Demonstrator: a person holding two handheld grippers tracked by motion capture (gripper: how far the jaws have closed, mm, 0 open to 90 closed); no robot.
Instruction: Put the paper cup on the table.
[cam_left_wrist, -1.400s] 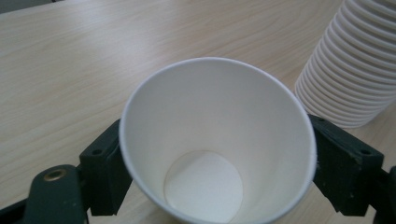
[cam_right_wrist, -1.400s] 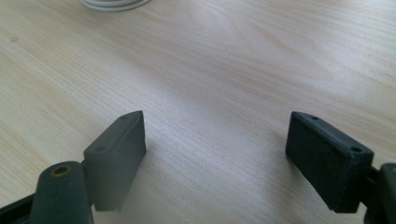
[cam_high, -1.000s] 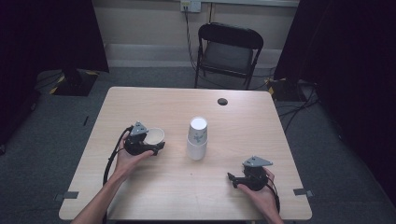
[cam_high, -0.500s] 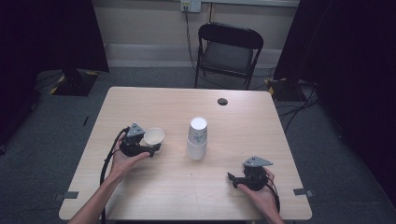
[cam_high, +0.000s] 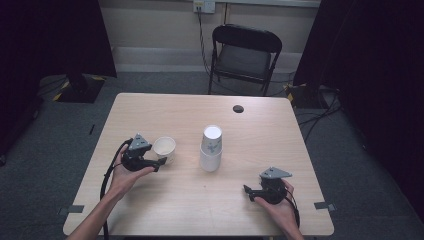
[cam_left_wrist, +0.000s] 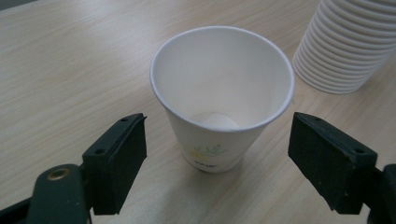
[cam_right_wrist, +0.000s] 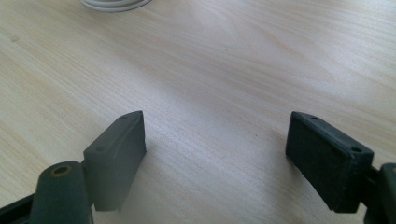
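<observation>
right gripper (cam_high: 250, 191): near edge, right of cup stack, jaws wide, holding nothing
left gripper (cam_left_wrist: 215, 154): left of stack, jaws wide astride single cup, not touching
paper cup (cam_left_wrist: 222, 95): upright on surface (cam_high: 190, 200), left of cup stack (cam_high: 211, 148)
handling: probably light, thin-walled, crushable; pinch mid-wall gently
chair (cam_high: 245, 52): beyond stack

Overhead forward-down view of table (cam_high: 200, 210); two close tongs-mounted cameras sharing its surface.
</observation>
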